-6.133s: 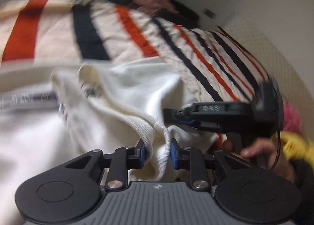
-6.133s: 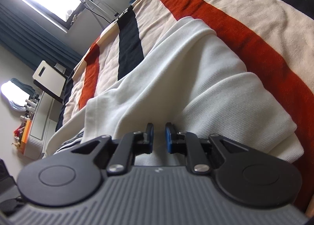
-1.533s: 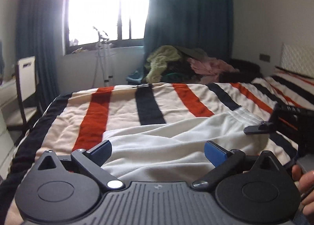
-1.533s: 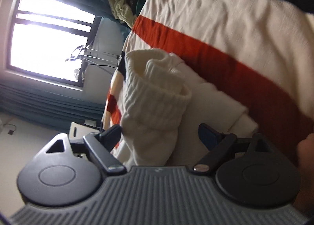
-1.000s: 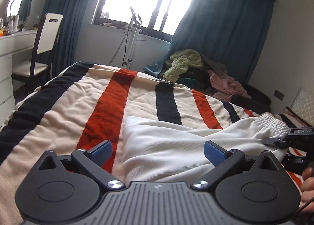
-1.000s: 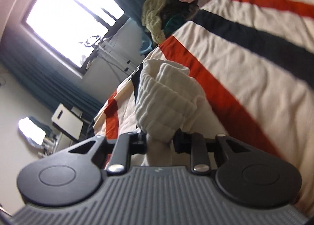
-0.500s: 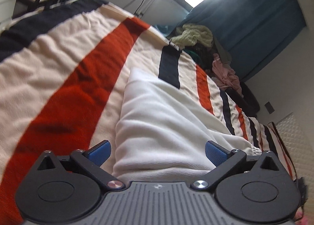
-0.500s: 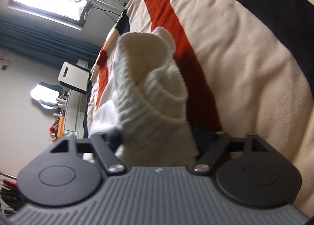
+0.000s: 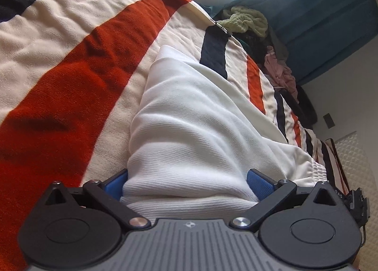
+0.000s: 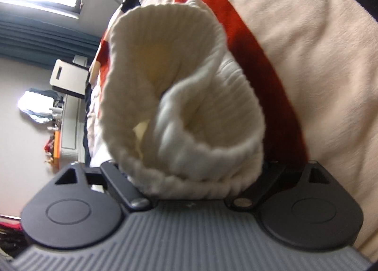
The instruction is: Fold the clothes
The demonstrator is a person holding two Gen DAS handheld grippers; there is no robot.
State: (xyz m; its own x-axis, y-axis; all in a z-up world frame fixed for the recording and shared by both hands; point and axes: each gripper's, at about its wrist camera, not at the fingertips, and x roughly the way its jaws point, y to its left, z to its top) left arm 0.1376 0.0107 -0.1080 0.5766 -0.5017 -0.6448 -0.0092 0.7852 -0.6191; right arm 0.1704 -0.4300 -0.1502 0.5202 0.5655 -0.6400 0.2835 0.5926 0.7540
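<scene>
A white ribbed garment (image 9: 189, 115) lies folded lengthwise on a striped bedspread (image 9: 70, 70). My left gripper (image 9: 186, 182) is open, its blue pads wide apart on either side of the garment's near end, which bulges between them. In the right wrist view the garment's ribbed cuff (image 10: 184, 96) stands up as a thick roll right in front of the camera. My right gripper (image 10: 196, 174) is open with the cuff between its spread arms; its fingertips are hidden by the cloth.
The bedspread (image 10: 319, 46) has cream, red and black stripes. A heap of clothes (image 9: 248, 20) lies at the bed's far end by a teal curtain (image 9: 319, 11). A white chair (image 10: 68, 77) and dresser stand beside the bed.
Both grippers have moved lower and closer to the garment. The right gripper, shut on the cuff one second ago, has opened and the cuff now fills its view.
</scene>
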